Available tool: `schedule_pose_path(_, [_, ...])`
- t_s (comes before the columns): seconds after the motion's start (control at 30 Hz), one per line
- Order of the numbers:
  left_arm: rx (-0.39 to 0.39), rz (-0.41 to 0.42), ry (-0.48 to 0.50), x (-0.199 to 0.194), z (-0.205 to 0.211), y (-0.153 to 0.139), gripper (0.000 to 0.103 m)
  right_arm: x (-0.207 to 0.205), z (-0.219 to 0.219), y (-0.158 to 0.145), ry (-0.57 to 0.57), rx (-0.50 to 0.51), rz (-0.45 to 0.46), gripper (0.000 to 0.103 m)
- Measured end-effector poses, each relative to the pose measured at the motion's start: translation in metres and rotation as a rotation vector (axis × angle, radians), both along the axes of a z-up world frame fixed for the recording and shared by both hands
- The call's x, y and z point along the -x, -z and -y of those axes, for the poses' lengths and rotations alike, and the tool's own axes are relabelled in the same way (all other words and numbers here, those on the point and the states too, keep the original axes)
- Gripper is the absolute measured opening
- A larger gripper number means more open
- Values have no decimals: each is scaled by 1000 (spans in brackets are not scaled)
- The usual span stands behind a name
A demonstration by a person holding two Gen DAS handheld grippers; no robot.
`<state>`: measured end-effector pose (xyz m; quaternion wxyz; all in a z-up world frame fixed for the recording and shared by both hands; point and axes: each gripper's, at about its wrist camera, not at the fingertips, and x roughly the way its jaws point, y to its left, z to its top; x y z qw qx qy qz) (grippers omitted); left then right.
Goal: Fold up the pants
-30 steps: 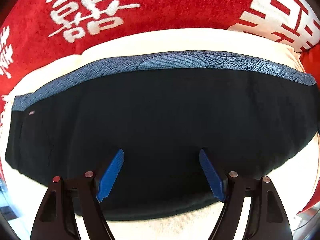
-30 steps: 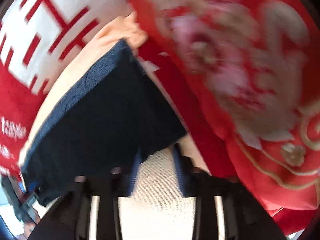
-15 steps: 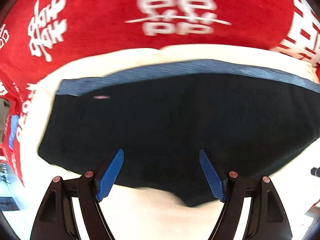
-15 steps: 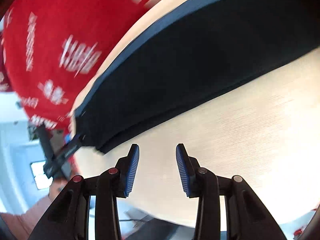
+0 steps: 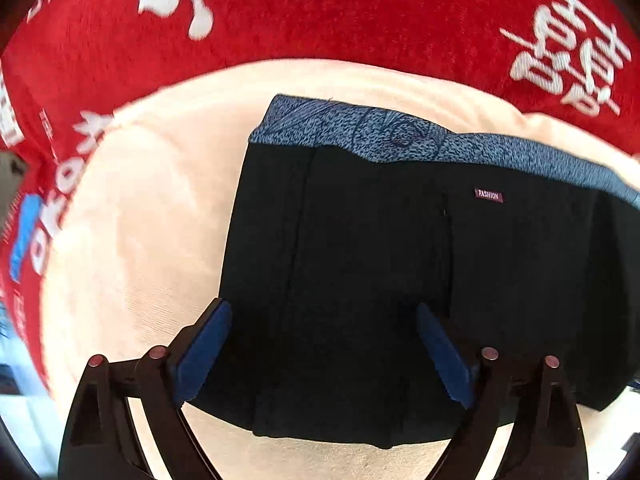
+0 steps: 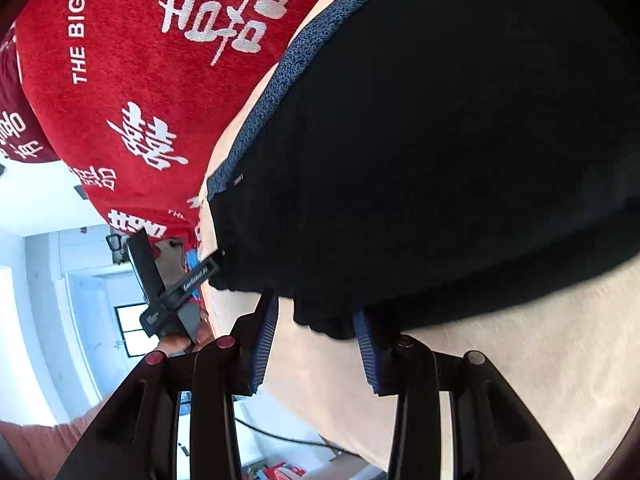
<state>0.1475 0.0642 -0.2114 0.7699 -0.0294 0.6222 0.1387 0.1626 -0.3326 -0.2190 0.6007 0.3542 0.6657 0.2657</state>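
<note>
The black pants [image 5: 400,272] lie as a compact, layered block on the cream cloth [image 5: 132,240] spread over the red blanket [image 5: 360,16], patterned blue waistband [image 5: 400,136] along the far edge, so I judge the main folds done and only squaring up or one last fold left. My left gripper [image 5: 320,348] hovers over the near part of the block with its fingers spread wide and nothing between them. My right gripper [image 6: 316,344] is likewise open at the ruffled near hem [image 6: 320,320]; whether its pads touch the fabric I cannot tell.
</note>
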Motion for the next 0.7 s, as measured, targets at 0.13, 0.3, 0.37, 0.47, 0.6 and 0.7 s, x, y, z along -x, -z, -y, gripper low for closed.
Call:
schedule_pose_path(0.13, [20,3,60,3,-4,-1,94,-14,-12,11,14,47,-58,13])
schedule_pose_path(0.3, [32,-2,140,13,-2,-2,94,4,-19,-18,-31,103,56,10])
schedule_pose_path(0.37, [36,2,144,15,-6,0,95,16,-21,-5,-57,156,31,9])
schedule_pose_path(0.47, [5,-12,137,11,2,-2,95,25,-16,4,-34,128,-4,12])
schedule_pose_path(0.6, [-4,-15,152,16,30,-20,94,26,7,-17,-34,170,-1,44])
schedule_pose_path(0.7, [50,18,194,15,74,-32,94,19,47,-34,54,209,34,45])
